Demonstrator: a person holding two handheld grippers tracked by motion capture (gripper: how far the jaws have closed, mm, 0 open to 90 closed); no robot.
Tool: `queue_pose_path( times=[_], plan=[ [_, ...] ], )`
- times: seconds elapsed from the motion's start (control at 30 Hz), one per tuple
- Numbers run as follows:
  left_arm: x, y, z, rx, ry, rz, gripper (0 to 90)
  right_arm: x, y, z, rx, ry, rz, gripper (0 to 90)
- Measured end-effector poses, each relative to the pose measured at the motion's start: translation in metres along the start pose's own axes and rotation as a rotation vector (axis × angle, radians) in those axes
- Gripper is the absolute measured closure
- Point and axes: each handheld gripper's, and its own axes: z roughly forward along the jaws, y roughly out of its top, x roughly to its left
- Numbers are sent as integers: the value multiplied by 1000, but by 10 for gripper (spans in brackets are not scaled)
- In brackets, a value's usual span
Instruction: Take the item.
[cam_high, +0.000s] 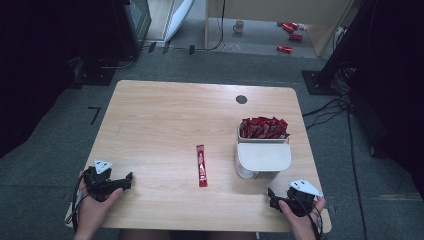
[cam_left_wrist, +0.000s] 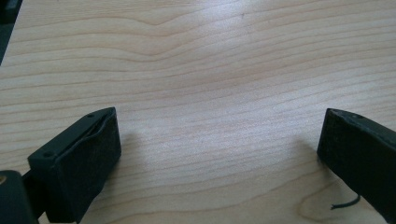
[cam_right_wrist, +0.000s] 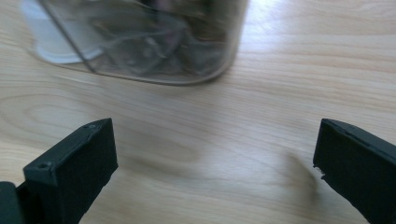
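I am holding my left gripper (cam_high: 129, 178) at the near left corner of the wooden table (cam_high: 160, 115), its jaws spread wide and gripping nothing; in the left gripper view (cam_left_wrist: 219, 140) there is bare wood grain lying between them. My right gripper (cam_high: 270, 195) is sitting at the near right corner, jaws likewise standing wide apart and empty, and in the right gripper view (cam_right_wrist: 215, 149) it is pointing at the base of the clear container (cam_right_wrist: 154, 42) just ahead. Between the two hands, a little farther up the table, a single red packet (cam_high: 201, 165) is lying flat on the wood, lengthwise away from me, well apart from both grippers. To its right, the white-fronted container (cam_high: 263, 155) is standing near the right gripper, and behind its white front it is holding a heap of red packets (cam_high: 263, 127). Farther on, a dark round hole (cam_high: 241, 99) is showing near the table's far edge.
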Motion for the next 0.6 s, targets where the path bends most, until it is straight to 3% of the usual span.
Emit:
queue_pose_path(
  times=[0.23,0.33,0.6],
  plan=[
    [0,0,0,0,0,0,0,-12,4,6,40,-44,-13,0],
    [0,0,0,0,0,0,0,-17,5,8,51,-24,9,0],
    [0,0,0,-1,0,-1,0,-17,5,8,52,-24,5,0]
  ],
)
